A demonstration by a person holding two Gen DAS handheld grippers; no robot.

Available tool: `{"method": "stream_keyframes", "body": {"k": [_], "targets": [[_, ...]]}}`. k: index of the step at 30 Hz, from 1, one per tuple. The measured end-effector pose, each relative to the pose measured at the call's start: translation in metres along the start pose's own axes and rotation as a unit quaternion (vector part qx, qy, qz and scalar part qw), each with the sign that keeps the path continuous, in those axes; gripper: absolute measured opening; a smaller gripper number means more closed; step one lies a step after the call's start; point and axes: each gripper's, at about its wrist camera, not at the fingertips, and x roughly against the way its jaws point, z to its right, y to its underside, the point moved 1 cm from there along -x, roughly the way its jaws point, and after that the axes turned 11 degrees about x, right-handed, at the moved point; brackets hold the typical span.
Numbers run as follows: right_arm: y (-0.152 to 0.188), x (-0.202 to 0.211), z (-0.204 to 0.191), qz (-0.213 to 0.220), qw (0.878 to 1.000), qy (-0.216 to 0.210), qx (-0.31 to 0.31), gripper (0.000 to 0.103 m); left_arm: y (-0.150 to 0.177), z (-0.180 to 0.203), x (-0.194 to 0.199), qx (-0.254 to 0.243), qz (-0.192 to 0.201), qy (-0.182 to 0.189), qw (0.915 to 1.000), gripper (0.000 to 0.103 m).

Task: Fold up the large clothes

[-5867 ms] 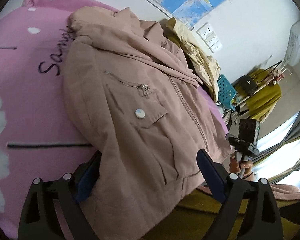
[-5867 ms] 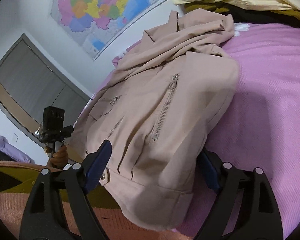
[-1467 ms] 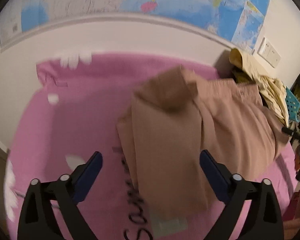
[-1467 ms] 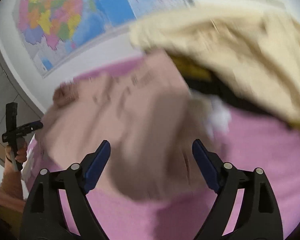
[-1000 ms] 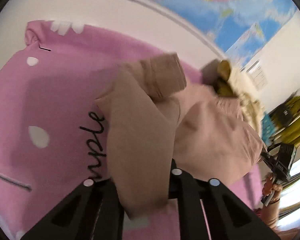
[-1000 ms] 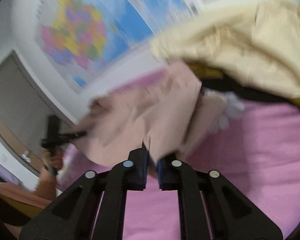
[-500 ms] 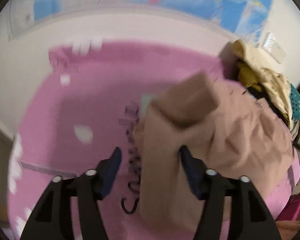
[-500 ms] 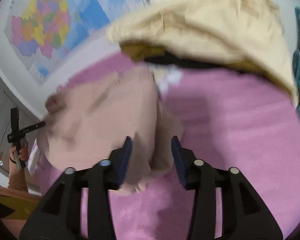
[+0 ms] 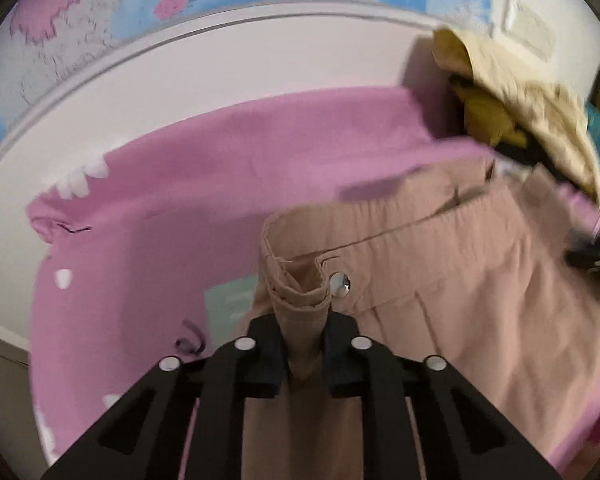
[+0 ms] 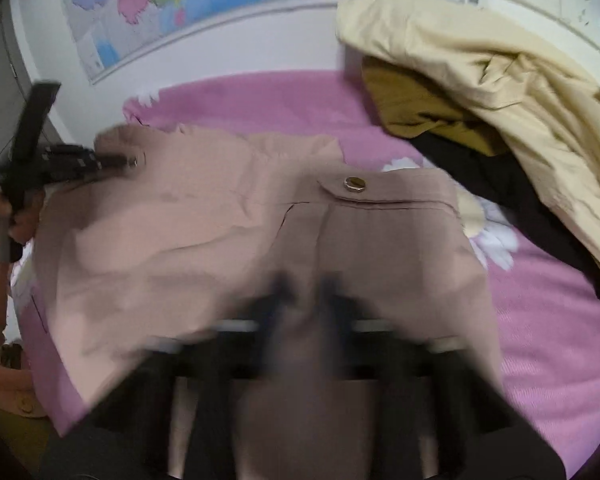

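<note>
pink bed (image 9: 148,208) holds the tan jacket (image 9: 440,280). left claw (image 9: 303,354) is closing on its hem at 6 o'clock, and right claw (image 10: 306,300) pinches another edge, likely to lift and fold it over.

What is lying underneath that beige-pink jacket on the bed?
The jacket lies on a pink blanket printed with white daisies and a pale label patch peeking out beside it. Whatever print sits directly beneath the jacket is covered.
</note>
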Motion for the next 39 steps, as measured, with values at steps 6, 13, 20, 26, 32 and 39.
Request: {"method": "stream_keyframes", "body": {"k": [6, 13, 20, 26, 32, 39], "targets": [[-0.016, 0.048, 0.018, 0.116, 0.992, 0.030, -0.037, 0.002, -0.031, -0.010, 0.009, 0.049, 0.027, 0.041, 0.9976, 0.009], [-0.001, -0.012, 0.030, 0.025, 0.997, 0.027, -0.060, 0.004, -0.019, -0.017, -0.029, 0.045, -0.012, -0.018, 0.9987, 0.043], [0.008, 0.022, 0.031, 0.066, 0.995, 0.013, -0.080, 0.028, 0.016, -0.031, 0.044, 0.038, 0.076, -0.012, 0.9963, 0.057], [0.027, 0.052, 0.014, 0.099, 0.993, -0.014, -0.064, 0.039, 0.063, -0.011, 0.071, -0.005, 0.089, 0.036, 0.9954, 0.057], [0.050, 0.022, 0.019, 0.051, 0.996, 0.019, -0.077, 0.033, 0.091, -0.004, 0.029, 0.006, 0.039, 0.033, 0.9987, 0.058], [0.056, 0.032, 0.029, 0.076, 0.990, -0.001, -0.118, 0.046, 0.095, -0.007, 0.020, 0.040, 0.048, 0.017, 0.9979, 0.064]]}}
